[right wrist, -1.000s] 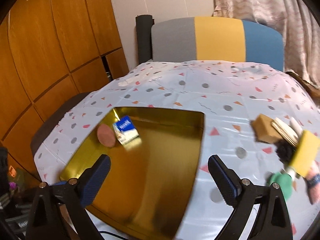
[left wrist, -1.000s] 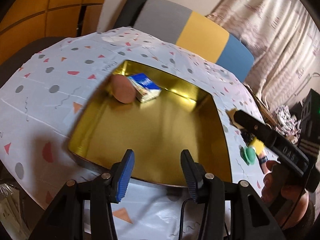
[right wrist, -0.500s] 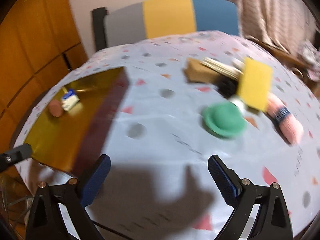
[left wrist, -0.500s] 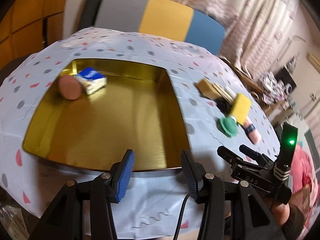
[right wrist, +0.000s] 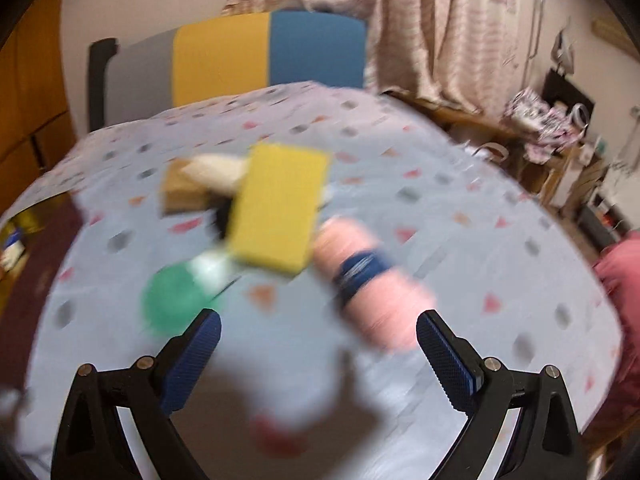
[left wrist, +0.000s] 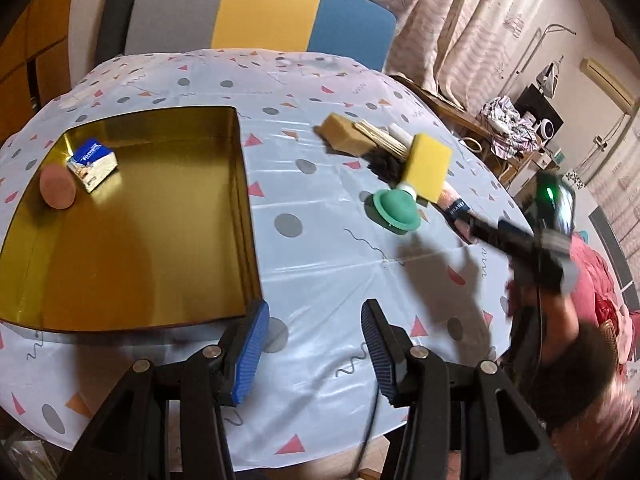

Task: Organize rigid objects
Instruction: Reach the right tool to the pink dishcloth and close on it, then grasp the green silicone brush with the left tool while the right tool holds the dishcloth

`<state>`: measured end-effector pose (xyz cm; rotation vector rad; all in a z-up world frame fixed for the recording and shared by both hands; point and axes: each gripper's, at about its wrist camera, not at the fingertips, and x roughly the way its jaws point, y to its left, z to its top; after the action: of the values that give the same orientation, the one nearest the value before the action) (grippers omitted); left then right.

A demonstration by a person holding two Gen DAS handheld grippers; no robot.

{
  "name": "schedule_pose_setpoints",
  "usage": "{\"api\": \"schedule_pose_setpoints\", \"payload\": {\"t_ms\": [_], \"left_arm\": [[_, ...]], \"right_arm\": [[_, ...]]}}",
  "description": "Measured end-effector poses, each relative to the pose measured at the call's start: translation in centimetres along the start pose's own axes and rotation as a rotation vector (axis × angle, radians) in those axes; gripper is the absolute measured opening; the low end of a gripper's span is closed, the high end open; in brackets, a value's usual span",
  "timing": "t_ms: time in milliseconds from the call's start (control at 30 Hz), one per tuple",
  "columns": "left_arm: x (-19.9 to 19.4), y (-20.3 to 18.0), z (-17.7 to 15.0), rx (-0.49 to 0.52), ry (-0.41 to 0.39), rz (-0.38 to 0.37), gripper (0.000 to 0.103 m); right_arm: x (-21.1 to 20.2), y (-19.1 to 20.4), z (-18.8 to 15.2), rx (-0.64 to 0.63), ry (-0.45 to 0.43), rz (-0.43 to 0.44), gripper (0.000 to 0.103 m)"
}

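A gold tray [left wrist: 140, 280] on the left of the table holds a blue-and-white box [left wrist: 93, 164] and a brown disc [left wrist: 57, 187]. To its right lies a pile: a tan sponge [left wrist: 344, 134], a yellow sponge [left wrist: 427, 167], a green dome-shaped item [left wrist: 394, 210], wooden sticks [left wrist: 382, 136] and a pink roll with a blue band [right wrist: 368, 280]. My left gripper [left wrist: 314, 346] is open and empty near the tray's front right corner. My right gripper [right wrist: 318, 354] is open and empty, just in front of the yellow sponge [right wrist: 278, 208] and the green item [right wrist: 176, 304].
The table [left wrist: 320, 264] has a pale patterned cloth. A grey, yellow and blue chair [left wrist: 256, 12] stands behind it. Curtains [left wrist: 460, 20] and clutter are at the right. Wooden cabinets [left wrist: 32, 20] stand at the left. The right wrist view is blurred.
Both grippers have swung from the tray to the right toward the pile of items. The right gripper has come close to the pink roll and yellow sponge. Both stayed open.
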<state>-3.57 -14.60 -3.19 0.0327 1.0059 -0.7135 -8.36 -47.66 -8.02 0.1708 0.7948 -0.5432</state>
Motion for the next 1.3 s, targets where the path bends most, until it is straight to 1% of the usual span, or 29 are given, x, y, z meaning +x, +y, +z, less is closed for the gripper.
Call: {"api": "schedule_pose_setpoints", "payload": {"t_ms": [100, 200, 267, 333, 400, 433, 467, 500, 567, 700, 800, 900, 967, 1033, 1100, 1167, 1200, 1233, 1300], "left_arm": [[0.0, -0.5, 0.0, 0.009, 0.003, 0.016, 0.048], [0.1, -0.7, 0.2, 0.011, 0.006, 0.032, 0.048], [0.2, -0.8, 0.3, 0.013, 0.007, 0.041, 0.048], [0.4, -0.9, 0.4, 0.014, 0.012, 0.050, 0.048], [0.7, -1.1, 0.6, 0.018, 0.019, 0.053, 0.048], [0.8, -1.3, 0.6, 0.023, 0.022, 0.058, 0.048], [1.0, -1.5, 0.7, 0.028, 0.027, 0.060, 0.048], [1.2, -1.7, 0.8, 0.031, 0.031, 0.060, 0.048], [1.6, -2.1, 1.1, 0.036, 0.034, 0.061, 0.048], [2.6, -3.1, 1.7, 0.058, 0.041, 0.059, 0.048], [3.3, -4.0, 2.5, 0.073, 0.047, 0.056, 0.048], [4.4, -4.8, 3.4, 0.088, 0.057, 0.048, 0.048], [5.4, -5.5, 4.0, 0.099, 0.070, 0.049, 0.049], [6.3, -6.2, 4.5, 0.117, 0.081, 0.052, 0.054], [7.2, -7.1, 5.1, 0.140, 0.086, 0.055, 0.055], [8.4, -8.1, 5.9, 0.171, 0.090, 0.056, 0.060], [8.9, -8.6, 6.2, 0.183, 0.099, 0.053, 0.066], [9.6, -8.9, 6.5, 0.192, 0.113, 0.041, 0.068], [11.3, -9.9, 7.2, 0.220, 0.147, 0.034, 0.068]], "right_arm": [[2.8, -1.9, 1.8, -0.015, 0.017, -0.034, 0.100], [5.2, -3.0, 2.3, 0.018, 0.055, -0.021, 0.099], [6.5, -3.6, 2.2, 0.046, 0.077, 0.006, 0.099], [7.1, -3.6, 1.8, 0.049, 0.083, 0.010, 0.098], [7.7, -3.4, 1.3, 0.050, 0.084, 0.021, 0.087], [7.9, -3.3, 1.1, 0.051, 0.091, 0.019, 0.085], [8.2, -3.3, 1.0, 0.054, 0.097, 0.016, 0.080], [8.3, -3.3, 0.9, 0.063, 0.101, 0.014, 0.072], [8.1, -3.8, 0.8, 0.093, 0.095, 0.022, 0.060], [7.4, -4.5, -0.1, 0.158, 0.088, 0.070, 0.051], [6.4, -4.5, -1.1, 0.195, 0.083, 0.084, 0.047], [5.1, -4.1, -2.2, 0.232, 0.057, 0.109, 0.043], [4.5, -3.9, -2.9, 0.258, 0.040, 0.124, 0.042], [4.0, -3.6, -3.6, 0.278, 0.023, 0.130, 0.042], [4.0, -3.5, -3.8, 0.284, 0.016, 0.131, 0.042], [4.0, -3.7, -4.1, 0.296, 0.011, 0.138, 0.042], [4.1, -3.8, -4.2, 0.305, 0.010, 0.144, 0.042], [4.1, -4.0, -4.4, 0.316, 0.005, 0.151, 0.042], [4.1, -4.1, -4.4, 0.323, 0.000, 0.154, 0.042]]}}
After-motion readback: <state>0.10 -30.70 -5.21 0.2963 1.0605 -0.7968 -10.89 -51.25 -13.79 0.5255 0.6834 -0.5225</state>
